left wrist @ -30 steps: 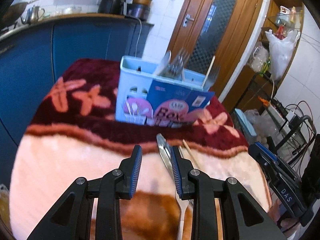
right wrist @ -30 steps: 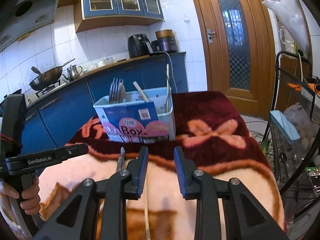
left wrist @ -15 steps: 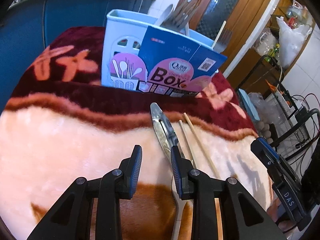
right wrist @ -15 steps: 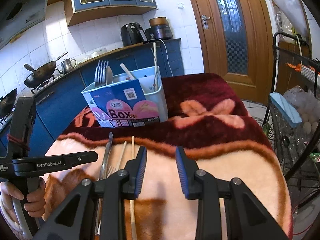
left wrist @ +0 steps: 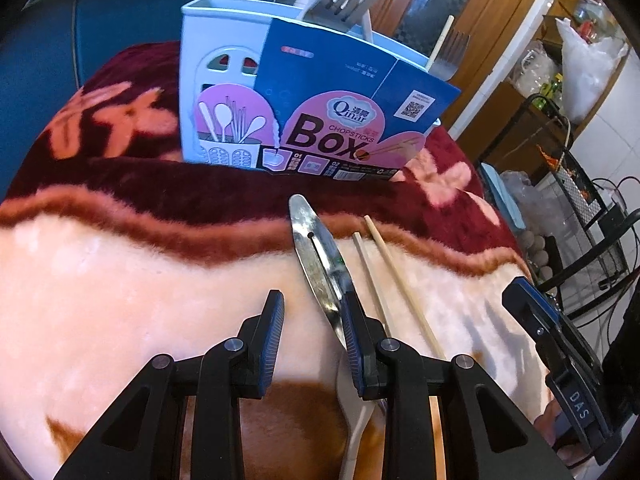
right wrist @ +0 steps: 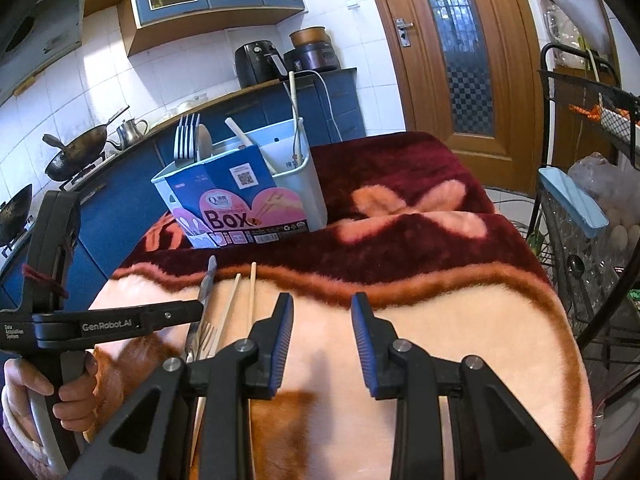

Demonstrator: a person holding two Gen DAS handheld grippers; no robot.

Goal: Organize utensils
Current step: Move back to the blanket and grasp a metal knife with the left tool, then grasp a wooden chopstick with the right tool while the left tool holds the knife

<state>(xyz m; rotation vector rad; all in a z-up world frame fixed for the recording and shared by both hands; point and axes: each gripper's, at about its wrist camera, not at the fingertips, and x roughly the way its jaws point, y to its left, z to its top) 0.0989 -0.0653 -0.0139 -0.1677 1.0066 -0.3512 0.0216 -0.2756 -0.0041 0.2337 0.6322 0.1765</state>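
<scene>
A pale blue utensil box (left wrist: pixel 208 80) with a blue and pink "Box" label (right wrist: pixel 240 208) stands upright on the blanket, holding forks (right wrist: pixel 186 136), a spoon and a chopstick. A steel utensil handle (left wrist: pixel 318 256) and two wooden chopsticks (left wrist: pixel 396 280) lie on the blanket in front of it. My left gripper (left wrist: pixel 312 340) is open, low over the blanket, its right finger beside the steel handle. My right gripper (right wrist: pixel 322 340) is open and empty, to the right of the chopsticks (right wrist: pixel 252 292). A fork (right wrist: pixel 206 336) lies by the left gripper's fingers.
The table is covered by a fluffy pink and dark red flowered blanket (right wrist: pixel 400 208). Blue kitchen cabinets (right wrist: pixel 120 184) stand behind, a wooden door (right wrist: pixel 460 60) at the back, and a black wire rack (right wrist: pixel 580 220) to the right.
Both grippers have dropped lower and tilted down toward the blanket. The left gripper has come closer to the steel handle; the box looms larger. Both stay open.
</scene>
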